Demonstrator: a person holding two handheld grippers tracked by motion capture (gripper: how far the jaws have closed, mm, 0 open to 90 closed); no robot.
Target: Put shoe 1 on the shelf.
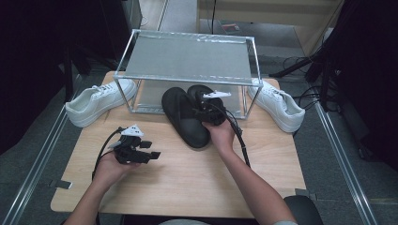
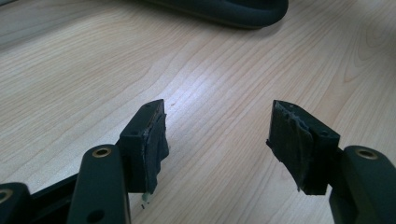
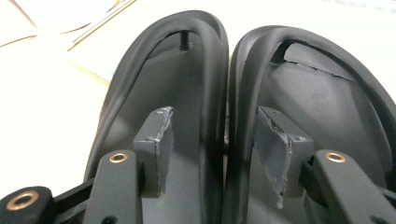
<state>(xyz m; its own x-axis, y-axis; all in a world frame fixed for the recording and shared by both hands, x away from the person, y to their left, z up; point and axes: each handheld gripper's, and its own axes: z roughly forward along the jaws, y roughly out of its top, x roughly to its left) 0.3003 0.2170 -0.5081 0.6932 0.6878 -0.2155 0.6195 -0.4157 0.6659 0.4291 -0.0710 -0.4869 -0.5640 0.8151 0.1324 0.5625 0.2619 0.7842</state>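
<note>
The job in hand looks like putting shoes away on the clear rack at the far side of the wooden table. Two black sandals lie side by side, toes tucked under the rack's front edge and heels out on the table. The left sandal lies flat and fully in sight; the right sandal is half covered by the right gripper.

In the right gripper view, that gripper's jaws straddle the two touching inner rims, one pad over each footbed. The pads stand apart from the rims with light showing beside them, so I read the jaws as released, gripping nothing. My guess is that the pair has just been set down, or is about to be pinched together at that double rim.

The left gripper hovers over bare table, near the person and well short of the rack, jaws wide and empty.

A white sneaker lies left of the rack, and another white sneaker to its right.

If the sandals are placed, the next move calls for drawing the right gripper straight back off the heels without dragging them, then turning to a sneaker.
</note>
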